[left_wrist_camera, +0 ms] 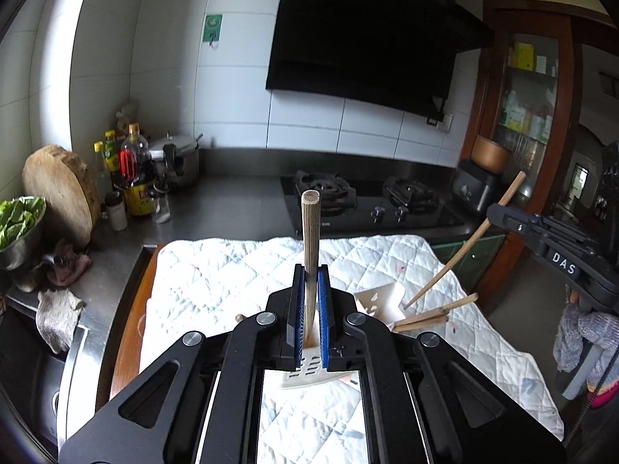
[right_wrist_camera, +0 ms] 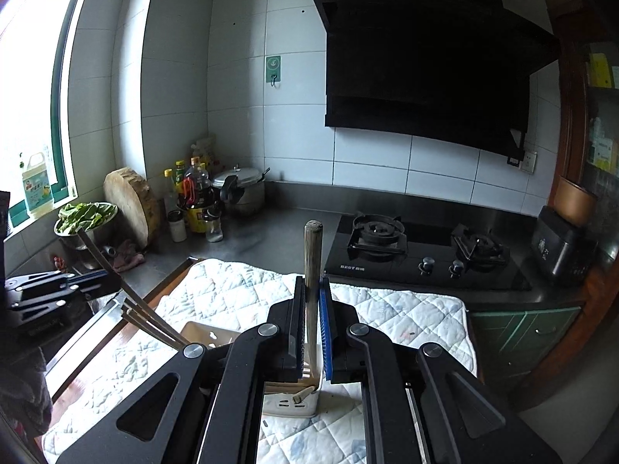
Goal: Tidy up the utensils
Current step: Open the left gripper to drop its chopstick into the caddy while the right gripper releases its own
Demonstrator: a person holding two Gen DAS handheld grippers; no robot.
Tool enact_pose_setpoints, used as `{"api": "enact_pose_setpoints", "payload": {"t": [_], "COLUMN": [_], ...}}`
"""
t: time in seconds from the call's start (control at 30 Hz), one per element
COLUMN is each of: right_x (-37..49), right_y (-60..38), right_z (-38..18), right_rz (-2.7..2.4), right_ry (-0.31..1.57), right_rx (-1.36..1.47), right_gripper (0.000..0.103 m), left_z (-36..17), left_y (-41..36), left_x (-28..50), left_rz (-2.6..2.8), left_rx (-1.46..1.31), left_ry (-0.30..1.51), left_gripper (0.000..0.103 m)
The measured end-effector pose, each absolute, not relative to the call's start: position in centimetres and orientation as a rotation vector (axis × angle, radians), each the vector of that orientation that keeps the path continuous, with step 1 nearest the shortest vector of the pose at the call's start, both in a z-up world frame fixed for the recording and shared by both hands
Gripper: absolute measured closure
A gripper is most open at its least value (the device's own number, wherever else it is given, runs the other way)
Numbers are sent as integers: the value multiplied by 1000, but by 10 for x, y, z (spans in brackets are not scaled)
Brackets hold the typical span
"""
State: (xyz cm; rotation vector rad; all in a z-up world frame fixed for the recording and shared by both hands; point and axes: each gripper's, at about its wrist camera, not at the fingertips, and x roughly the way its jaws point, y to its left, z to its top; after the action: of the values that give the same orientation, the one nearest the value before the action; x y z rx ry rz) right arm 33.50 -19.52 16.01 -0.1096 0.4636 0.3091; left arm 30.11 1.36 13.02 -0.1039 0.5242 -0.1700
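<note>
My left gripper (left_wrist_camera: 310,270) is shut on the wooden handle (left_wrist_camera: 310,239) of a slotted spatula whose pale blade (left_wrist_camera: 307,373) hangs below the jaws over the quilted cloth (left_wrist_camera: 232,270). My right gripper (right_wrist_camera: 311,282) is shut on another wooden-handled utensil (right_wrist_camera: 312,255), held upright, its lower end in a white utensil holder (right_wrist_camera: 290,402). In the left wrist view the right gripper (left_wrist_camera: 499,208) holds that long handle (left_wrist_camera: 464,243), which slants down into the white holder (left_wrist_camera: 381,303) beside several chopsticks (left_wrist_camera: 433,315). In the right wrist view the left gripper (right_wrist_camera: 104,276) is at the left, with chopsticks (right_wrist_camera: 151,323) leaning out of the holder.
A gas hob (right_wrist_camera: 421,259) lies behind the cloth, a black range hood (right_wrist_camera: 425,58) above. Bottles (right_wrist_camera: 197,197), a pressure cooker (right_wrist_camera: 240,189), a round wooden board (right_wrist_camera: 131,208) and a bowl of greens (right_wrist_camera: 85,216) crowd the back left. A sink (left_wrist_camera: 35,379) sits left.
</note>
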Motion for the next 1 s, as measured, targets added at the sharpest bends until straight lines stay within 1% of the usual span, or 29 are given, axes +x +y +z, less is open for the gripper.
{"api": "enact_pose_setpoints", "payload": {"t": [0.27,0.5,0.67,0.77,0.83,0.87,0.93,0.97,1.0], "right_x": [346,350,345,339,331,327,318,313,308], "right_y": [-182,-177,-176,-177,-179,-180,-182,-183,-185], "right_z": [130,114,113,115,117,117,118,118,118], "right_rz": [321,331,334,336,336,337,340,340,341], "right_ry": [536,577,581,575,566,562,555,551,548], "right_rx": [-140,-151,-153,-151,-149,-148,-141,-138,-135], "right_gripper": [96,96,96,91,87,84,80,75,71], "left_z": [104,100,103,107,110,111,114,115,117], "left_y": [16,16,16,16,17,17,17,18,18], "left_x": [315,313,306,299,292,288,279,273,269], "left_rz": [-179,-188,-182,-181,-180,-176,-175,-175,-175], "left_rx": [-120,-123,-125,-121,-121,-120,-119,-121,-122], "left_ry": [589,598,593,583,574,567,554,548,544], "left_gripper": [97,97,96,94,85,78,75,71,64]}}
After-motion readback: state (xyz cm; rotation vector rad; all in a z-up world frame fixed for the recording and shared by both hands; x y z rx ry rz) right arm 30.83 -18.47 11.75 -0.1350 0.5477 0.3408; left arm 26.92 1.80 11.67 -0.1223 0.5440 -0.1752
